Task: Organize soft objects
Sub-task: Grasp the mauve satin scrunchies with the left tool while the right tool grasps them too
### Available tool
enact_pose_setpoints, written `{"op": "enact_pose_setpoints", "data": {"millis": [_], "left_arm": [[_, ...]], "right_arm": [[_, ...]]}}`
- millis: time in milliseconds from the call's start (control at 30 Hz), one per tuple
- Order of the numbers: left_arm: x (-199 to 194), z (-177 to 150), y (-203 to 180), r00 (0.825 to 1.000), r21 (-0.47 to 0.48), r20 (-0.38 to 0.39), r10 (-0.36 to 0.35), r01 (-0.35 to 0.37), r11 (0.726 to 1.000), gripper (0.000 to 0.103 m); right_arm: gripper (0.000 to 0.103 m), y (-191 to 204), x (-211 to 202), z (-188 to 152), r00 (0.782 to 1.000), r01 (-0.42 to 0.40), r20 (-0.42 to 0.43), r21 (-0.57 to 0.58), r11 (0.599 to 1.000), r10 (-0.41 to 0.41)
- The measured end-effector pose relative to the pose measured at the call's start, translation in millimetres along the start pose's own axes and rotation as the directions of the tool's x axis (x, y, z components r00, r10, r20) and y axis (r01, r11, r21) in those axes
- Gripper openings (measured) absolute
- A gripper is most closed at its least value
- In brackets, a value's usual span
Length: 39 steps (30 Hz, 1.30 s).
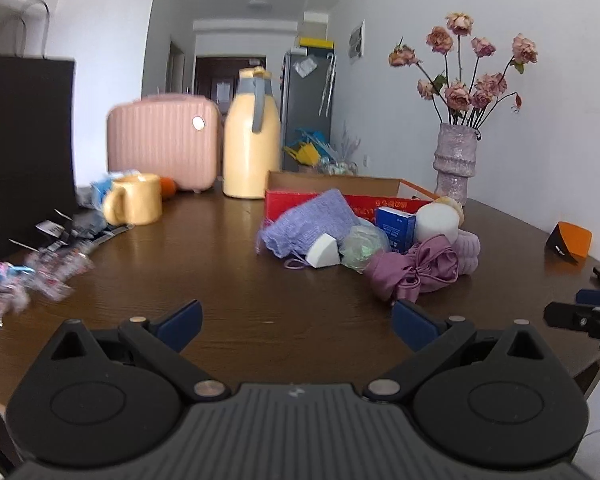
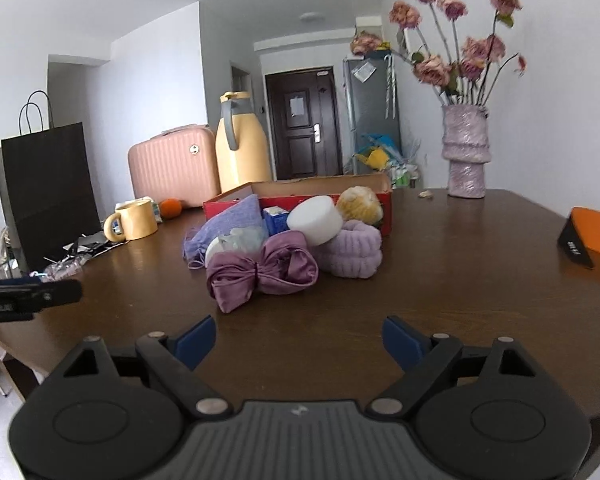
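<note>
On the dark wooden desk [image 2: 440,264], a heap of soft objects [image 2: 284,248] sits against a red box [image 2: 384,194], while both the left hand-held gripper [image 1: 296,322] and right hand-held gripper [image 2: 298,340] hover wide and empty before it.

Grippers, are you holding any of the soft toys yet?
No, nothing is held. The left gripper and right gripper have open fingers over bare table, short of the purple satin pouch.

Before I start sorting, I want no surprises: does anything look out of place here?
Yes. A hard blue carton sits wedged in the pile of soft things in front of the red box, and wrappers lie scattered at the table's left edge.
</note>
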<state>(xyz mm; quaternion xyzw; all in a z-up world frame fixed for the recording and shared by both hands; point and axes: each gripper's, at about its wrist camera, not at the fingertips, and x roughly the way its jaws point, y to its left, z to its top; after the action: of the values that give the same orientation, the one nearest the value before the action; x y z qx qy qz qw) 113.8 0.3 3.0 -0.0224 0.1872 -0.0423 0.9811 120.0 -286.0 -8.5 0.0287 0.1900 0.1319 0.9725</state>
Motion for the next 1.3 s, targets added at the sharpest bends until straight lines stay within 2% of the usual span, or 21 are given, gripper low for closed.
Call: {"op": "enact_pose_setpoints", "data": {"millis": [100,167,267,333,367,433,467,500,533,567,700,800,900,1000,1067,1300], "left_arm": [[32,15,-14,0.998,-0.031,-0.041,-0.053,0.051,0.998,0.103],[54,22,-24,0.992,-0.044,-0.038,-0.119,0.118,0.992,0.103],[91,30,-39,0.986,-0.045,-0.082,-0.147,0.143,0.989,0.092],[115,34,-43,0.976,-0.071,-0.124,-0.181,0.174,0.982,0.074],[126,35,-41,0.967,-0.092,-0.146,-0.210,0.198,0.976,0.069],[144,35,-39,0.951,-0.126,-0.189,-0.246,0.225,0.966,0.037],[151,34,-37,0.942,-0.139,-0.206,-0.263,0.238,0.961,0.029],[155,34,-35,0.937,-0.150,-0.212,-0.278,0.249,0.957,0.026],[156,34,-32,0.934,-0.159,-0.210,-0.290,0.260,0.952,0.023],[157,35,-31,0.931,-0.159,-0.208,-0.300,0.270,0.950,0.023],[151,38,-28,0.929,-0.158,-0.207,-0.306,0.277,0.948,0.018],[131,38,-26,0.929,-0.151,-0.186,-0.319,0.294,0.944,0.017],[99,33,-26,0.926,-0.099,-0.156,-0.344,0.331,0.938,0.017],[62,23,-22,0.913,-0.082,-0.140,-0.384,0.376,0.923,0.016],[40,18,-24,0.910,-0.069,-0.125,-0.394,0.389,0.919,0.016],[8,12,-29,0.916,-0.045,-0.078,-0.395,0.392,0.919,0.015]], "right_arm": [[0.088,-2,28,20,1.000,-0.015,-0.010,0.000,1.000,0.015],[0.086,-4,51,35,0.999,-0.032,-0.006,0.003,0.999,0.032],[0.073,-8,96,55,0.998,-0.059,-0.035,0.027,0.998,0.060],[0.065,-12,126,64,0.995,-0.060,-0.072,0.055,0.997,0.063],[0.063,-14,138,66,0.994,-0.063,-0.084,0.072,0.995,0.069],[0.055,-17,159,67,0.990,-0.066,-0.115,0.104,0.992,0.077],[0.045,-18,165,66,0.989,-0.076,-0.121,0.117,0.990,0.090],[0.035,-19,170,66,0.986,-0.089,-0.128,0.130,0.987,0.106],[0.029,-20,175,66,0.983,-0.104,-0.136,0.139,0.985,0.123],[0.018,-19,177,66,0.981,-0.113,-0.140,0.138,0.984,0.132],[0.007,-13,172,64,0.976,-0.144,-0.138,0.153,0.978,0.165],[0.006,-3,145,60,0.979,-0.149,-0.121,0.117,0.982,0.163],[0.006,6,104,49,0.980,-0.164,-0.096,0.111,0.980,0.175],[0.006,16,60,33,0.981,-0.173,-0.074,0.089,0.981,0.180],[0.006,21,39,26,0.982,-0.177,-0.056,0.089,0.980,0.182],[0.006,29,7,18,0.985,-0.169,-0.016,0.063,0.984,0.170]]}}
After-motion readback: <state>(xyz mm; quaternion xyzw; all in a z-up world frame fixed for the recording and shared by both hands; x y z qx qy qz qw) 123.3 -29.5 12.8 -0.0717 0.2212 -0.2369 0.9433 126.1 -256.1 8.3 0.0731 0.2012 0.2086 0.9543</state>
